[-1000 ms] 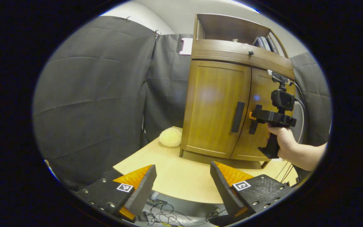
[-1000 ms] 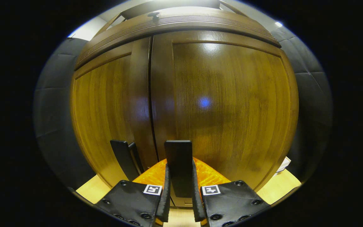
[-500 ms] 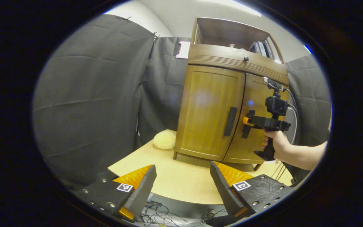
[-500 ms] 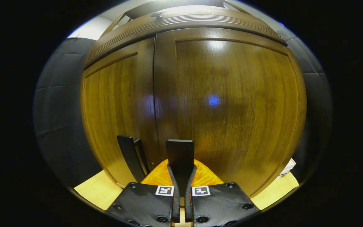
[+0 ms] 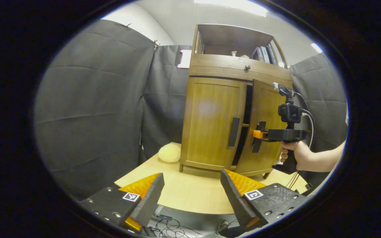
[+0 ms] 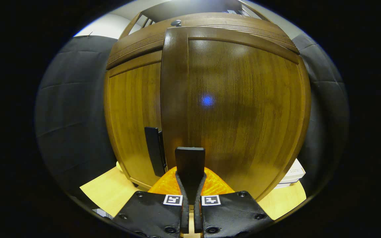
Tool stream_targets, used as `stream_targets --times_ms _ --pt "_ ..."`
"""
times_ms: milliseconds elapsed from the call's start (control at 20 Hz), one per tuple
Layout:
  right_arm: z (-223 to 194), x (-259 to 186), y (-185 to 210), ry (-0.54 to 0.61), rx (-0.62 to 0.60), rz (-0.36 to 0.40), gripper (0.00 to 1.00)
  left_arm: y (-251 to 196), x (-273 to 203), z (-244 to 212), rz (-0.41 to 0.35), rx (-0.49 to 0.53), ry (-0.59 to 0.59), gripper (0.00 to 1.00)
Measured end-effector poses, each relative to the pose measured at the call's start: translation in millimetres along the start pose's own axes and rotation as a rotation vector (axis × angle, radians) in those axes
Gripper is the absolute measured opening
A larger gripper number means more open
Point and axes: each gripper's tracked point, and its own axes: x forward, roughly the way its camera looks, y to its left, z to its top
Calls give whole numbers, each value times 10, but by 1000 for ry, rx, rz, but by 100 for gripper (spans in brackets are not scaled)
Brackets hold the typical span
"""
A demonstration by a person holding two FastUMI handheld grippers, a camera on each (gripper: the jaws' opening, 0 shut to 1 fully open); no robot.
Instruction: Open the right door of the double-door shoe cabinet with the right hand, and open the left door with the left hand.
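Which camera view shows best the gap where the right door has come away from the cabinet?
The left gripper view: there the right door stands ajar and a dark gap separates it from the left door. In the right gripper view the right door is seen close up; its edge overlaps the left door, hiding the gap.

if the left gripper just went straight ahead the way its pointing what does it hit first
Probably the shoe cabinet's left door, which is shut. The left gripper is open and aims over the bare table toward that door's lower part. Depth is hard to judge.
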Motion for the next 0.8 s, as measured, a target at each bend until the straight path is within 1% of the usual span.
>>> stream_targets --times_ms 50,100,250,400,500,600,650,800 --pt "4 -35 -5 1 1 7 4 3 -1 14 -2 -8 -2 100" --pt "-21 -80 -11 3 4 13 8 17 9 24 -4 -16 -8 100" --pt "-61 -226 -30 0 5 27 4 77 1 18 -7 -26 -16 100" --pt "-108 -354 -57 0 5 29 4 83 18 55 -26 -20 -9 100" --pt "-127 -435 -97 6 10 29 7 44 23 63 -41 0 -19 100" --pt "-151 -540 -133 9 12 29 11 8 20 98 -40 17 -46 100" --pt "-162 -595 -159 7 10 27 11 1 28 134 -42 19 -59 100" --pt "-213 -791 -255 0 27 29 11 -72 66 185 -84 17 -70 100"
